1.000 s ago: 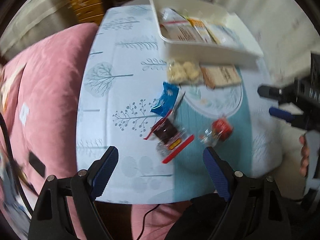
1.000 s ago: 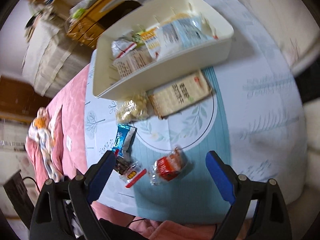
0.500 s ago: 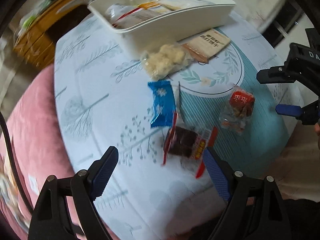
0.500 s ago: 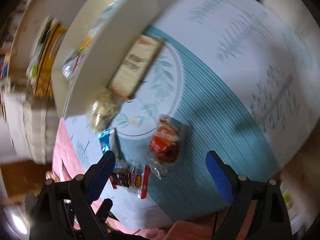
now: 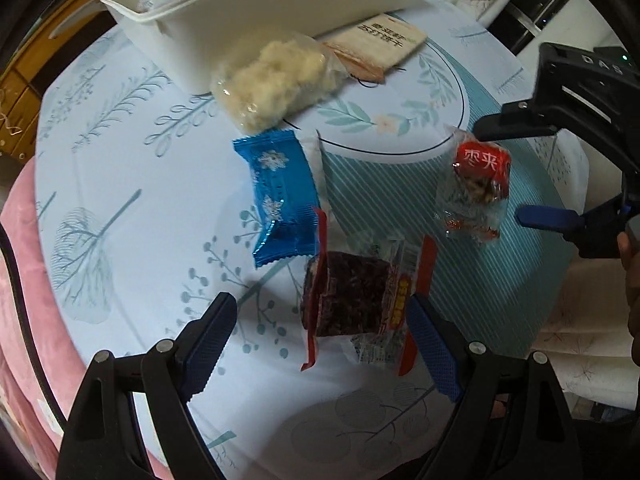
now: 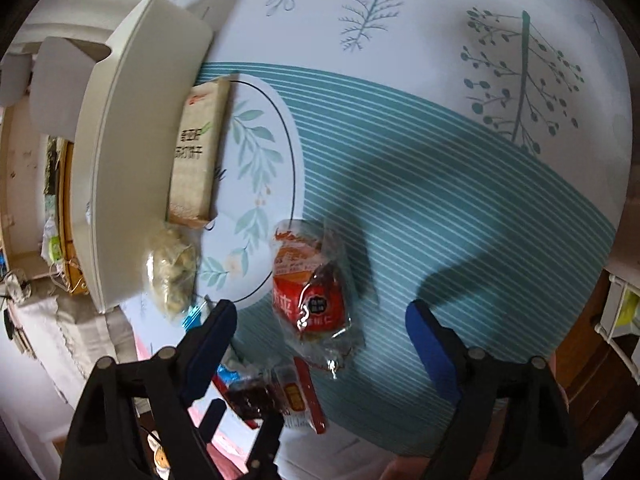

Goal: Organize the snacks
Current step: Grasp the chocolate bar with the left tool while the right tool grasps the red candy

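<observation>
A dark fruit bar in a clear red-edged wrapper lies on the tablecloth between the fingers of my left gripper, which is open; its pads stand clear of the wrapper. Just beyond lies a blue foil packet. A red date packet sits between the fingers of my right gripper, whose jaws are closing with the pads still off it. From the left wrist view the right gripper straddles that red packet. A white bin holding snacks stands at the back.
A clear bag of pale puffed snacks and a beige cracker packet lie against the bin's wall. Pink upholstery borders the round table on the left. A person's hand holds the right gripper.
Both grippers have sunk toward the table and rolled. The left now straddles the dark bar, the right the red packet. The right jaws have narrowed a little.
</observation>
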A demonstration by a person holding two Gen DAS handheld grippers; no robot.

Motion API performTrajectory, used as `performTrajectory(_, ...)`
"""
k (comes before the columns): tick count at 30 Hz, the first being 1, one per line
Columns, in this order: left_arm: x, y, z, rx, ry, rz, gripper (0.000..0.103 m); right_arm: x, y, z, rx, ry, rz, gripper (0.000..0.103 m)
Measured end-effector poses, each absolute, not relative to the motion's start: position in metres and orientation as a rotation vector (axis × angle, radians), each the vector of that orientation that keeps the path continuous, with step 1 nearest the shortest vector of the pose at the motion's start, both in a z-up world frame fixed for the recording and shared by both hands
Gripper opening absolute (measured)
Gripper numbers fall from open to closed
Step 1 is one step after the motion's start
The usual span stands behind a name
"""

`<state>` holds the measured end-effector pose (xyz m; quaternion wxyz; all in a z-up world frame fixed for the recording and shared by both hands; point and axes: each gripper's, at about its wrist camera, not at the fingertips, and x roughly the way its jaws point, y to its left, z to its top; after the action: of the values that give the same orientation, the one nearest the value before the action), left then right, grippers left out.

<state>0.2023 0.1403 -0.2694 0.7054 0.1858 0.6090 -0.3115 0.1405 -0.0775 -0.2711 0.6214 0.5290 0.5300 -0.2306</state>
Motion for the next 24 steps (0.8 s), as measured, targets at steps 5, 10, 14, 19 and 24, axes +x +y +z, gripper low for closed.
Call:
performTrajectory(5, 0.207, 0.139, -0.277, 0.404, 1.365, -0.704, 0.074, 0.149, -0.074, -0.276, 1.203, 1.249, -0.571, 0.081)
performTrajectory(10, 0.207, 0.138, -0.277, 0.394, 1.34, -0.752, 0.048, 0.161, -0.066, -0.275, 1.122, 1.288, -0.607, 0.073)
performTrajectory(14, 0.209, 0.137, -0.276, 0.358, 1.352, -0.779, 0.04, 0.172, -0.056, -0.275, 1.064, 1.314, -0.626, 0.065)
performTrajectory(19, 0.215, 0.147, -0.273, 0.322, 1.35, -0.768, 0.04, 0.178, -0.047, -0.273, 1.033, 1.28, -0.563, 0.044)
performTrajectory(24, 0.221, 0.157, -0.256, 0.304, 1.325, -0.738, 0.04, 0.166, -0.043, -0.267, 0.98, 1.268, -0.541, 0.037)
